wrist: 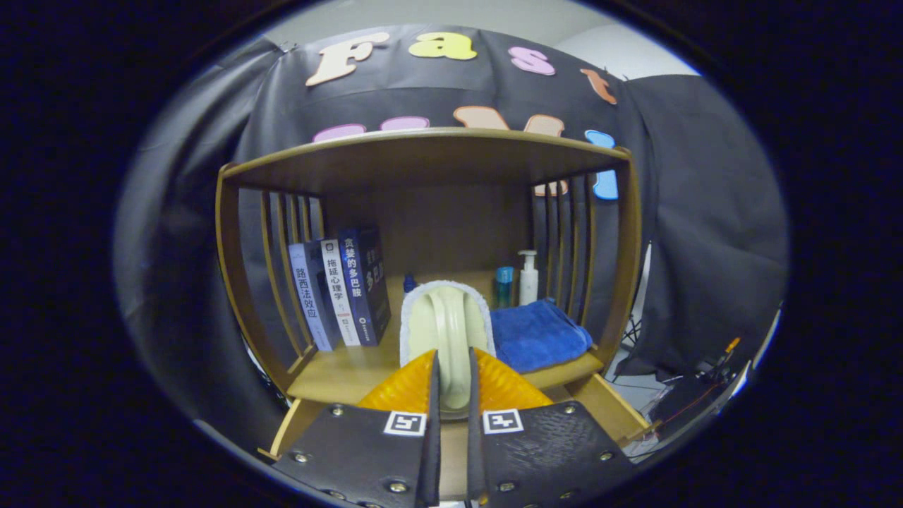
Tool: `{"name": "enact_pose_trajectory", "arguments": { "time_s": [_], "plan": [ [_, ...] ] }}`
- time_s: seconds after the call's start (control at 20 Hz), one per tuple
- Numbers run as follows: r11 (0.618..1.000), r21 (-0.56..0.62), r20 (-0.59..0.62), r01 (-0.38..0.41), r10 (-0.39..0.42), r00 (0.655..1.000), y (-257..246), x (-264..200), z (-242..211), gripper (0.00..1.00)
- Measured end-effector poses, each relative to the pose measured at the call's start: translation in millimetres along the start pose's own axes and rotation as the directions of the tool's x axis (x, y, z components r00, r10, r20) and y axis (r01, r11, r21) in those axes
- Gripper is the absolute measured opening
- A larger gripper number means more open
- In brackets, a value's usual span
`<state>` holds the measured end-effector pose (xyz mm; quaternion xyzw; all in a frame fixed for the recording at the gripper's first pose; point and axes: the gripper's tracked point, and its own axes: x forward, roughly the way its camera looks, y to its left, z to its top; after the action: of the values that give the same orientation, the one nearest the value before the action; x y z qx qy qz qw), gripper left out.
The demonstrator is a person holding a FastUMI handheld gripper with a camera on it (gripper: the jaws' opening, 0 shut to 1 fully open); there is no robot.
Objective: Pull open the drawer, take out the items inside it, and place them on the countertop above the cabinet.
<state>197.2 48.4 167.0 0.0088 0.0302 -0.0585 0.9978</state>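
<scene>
Your gripper (451, 395) hides the near end of the pale, fleece-edged slipper (446, 326), so you cannot see how its heel sits. The drawer (608, 403) shows merely as wooden side rails jutting out below the shelf, and its inside is covered by the fingers. Your jaws are nearly together, with a slim gap, pinching the slipper's raised strap from both sides. The slipper's toe reaches out ahead of the fingers over the countertop (338, 374) of the wooden cabinet. A folded blue towel (537, 333) lies just beside it. Behind the towel stand a white pump bottle (528, 278) and a small teal bottle (504, 285). Three upright books (342, 291) lean by the opposite slatted side.
</scene>
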Motion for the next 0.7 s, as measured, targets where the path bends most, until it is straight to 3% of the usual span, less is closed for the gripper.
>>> {"name": "enact_pose_trajectory", "arguments": {
  "time_s": [0.4, 0.65, 0.7],
  "plan": [
    [0.994, -0.073, -0.160, -0.079, 0.067, 0.985, 50, 98, -37, 0.15],
    [0.989, -0.127, -0.347, -0.074, 0.026, 0.937, 56, 141, -99, 0.15],
    [0.990, -0.123, -0.337, -0.071, 0.026, 0.941, 56, 146, -97, 0.16]
  ]
}}
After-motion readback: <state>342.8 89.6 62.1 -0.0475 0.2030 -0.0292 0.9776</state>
